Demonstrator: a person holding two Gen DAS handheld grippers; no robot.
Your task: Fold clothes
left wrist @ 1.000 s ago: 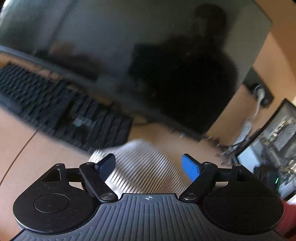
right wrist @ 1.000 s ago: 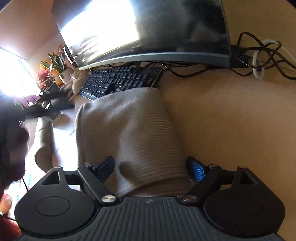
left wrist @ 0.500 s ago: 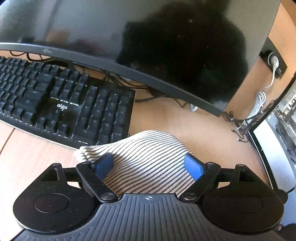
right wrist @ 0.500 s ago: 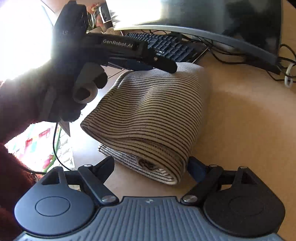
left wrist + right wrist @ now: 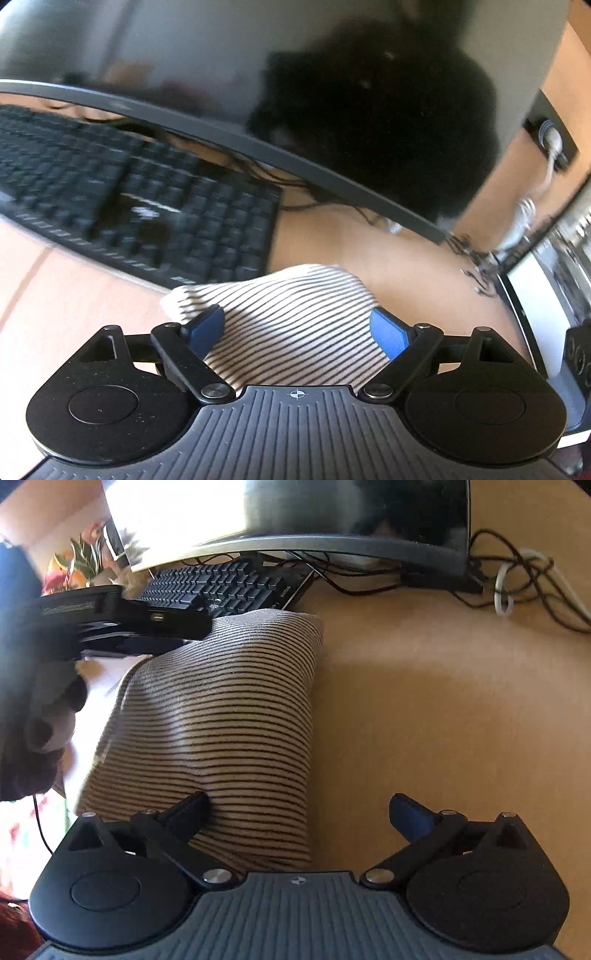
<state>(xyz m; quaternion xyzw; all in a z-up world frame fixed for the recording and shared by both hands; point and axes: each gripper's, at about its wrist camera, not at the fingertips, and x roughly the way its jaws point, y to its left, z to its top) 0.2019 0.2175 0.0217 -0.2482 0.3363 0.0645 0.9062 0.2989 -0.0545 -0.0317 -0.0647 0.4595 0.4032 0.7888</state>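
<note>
- Left gripper (image 5: 297, 325), in its own wrist view, has its jaws spread wide with the striped garment (image 5: 288, 325) bulging up between the blue pads (image 5: 207, 325); neither pad is pinching the cloth, so it holds nothing. The garment lies on the wooden desk (image 5: 74, 295), its far edge just beside the black keyboard (image 5: 147, 192), with the monitor (image 5: 258, 74) behind.
- Right gripper (image 5: 299, 812), in its wrist view, is also spread open. Its left finger rests against the near end of the striped garment (image 5: 229, 709), while the right finger is over bare desk (image 5: 443, 701), apart from the cloth. The garment lies as a thick folded bundle running from the gripper toward the keyboard (image 5: 221, 587); the left gripper (image 5: 162, 633) hangs over its far-left corner. Cables (image 5: 517, 583) lie well to the right.
- Judging by the bundle's compact shape, the folding looks nearly done and this is a release or pat-down step. The next move probably calls for smoothing or squaring the bundle, or lifting both tools clear without dragging the top layer.
</note>
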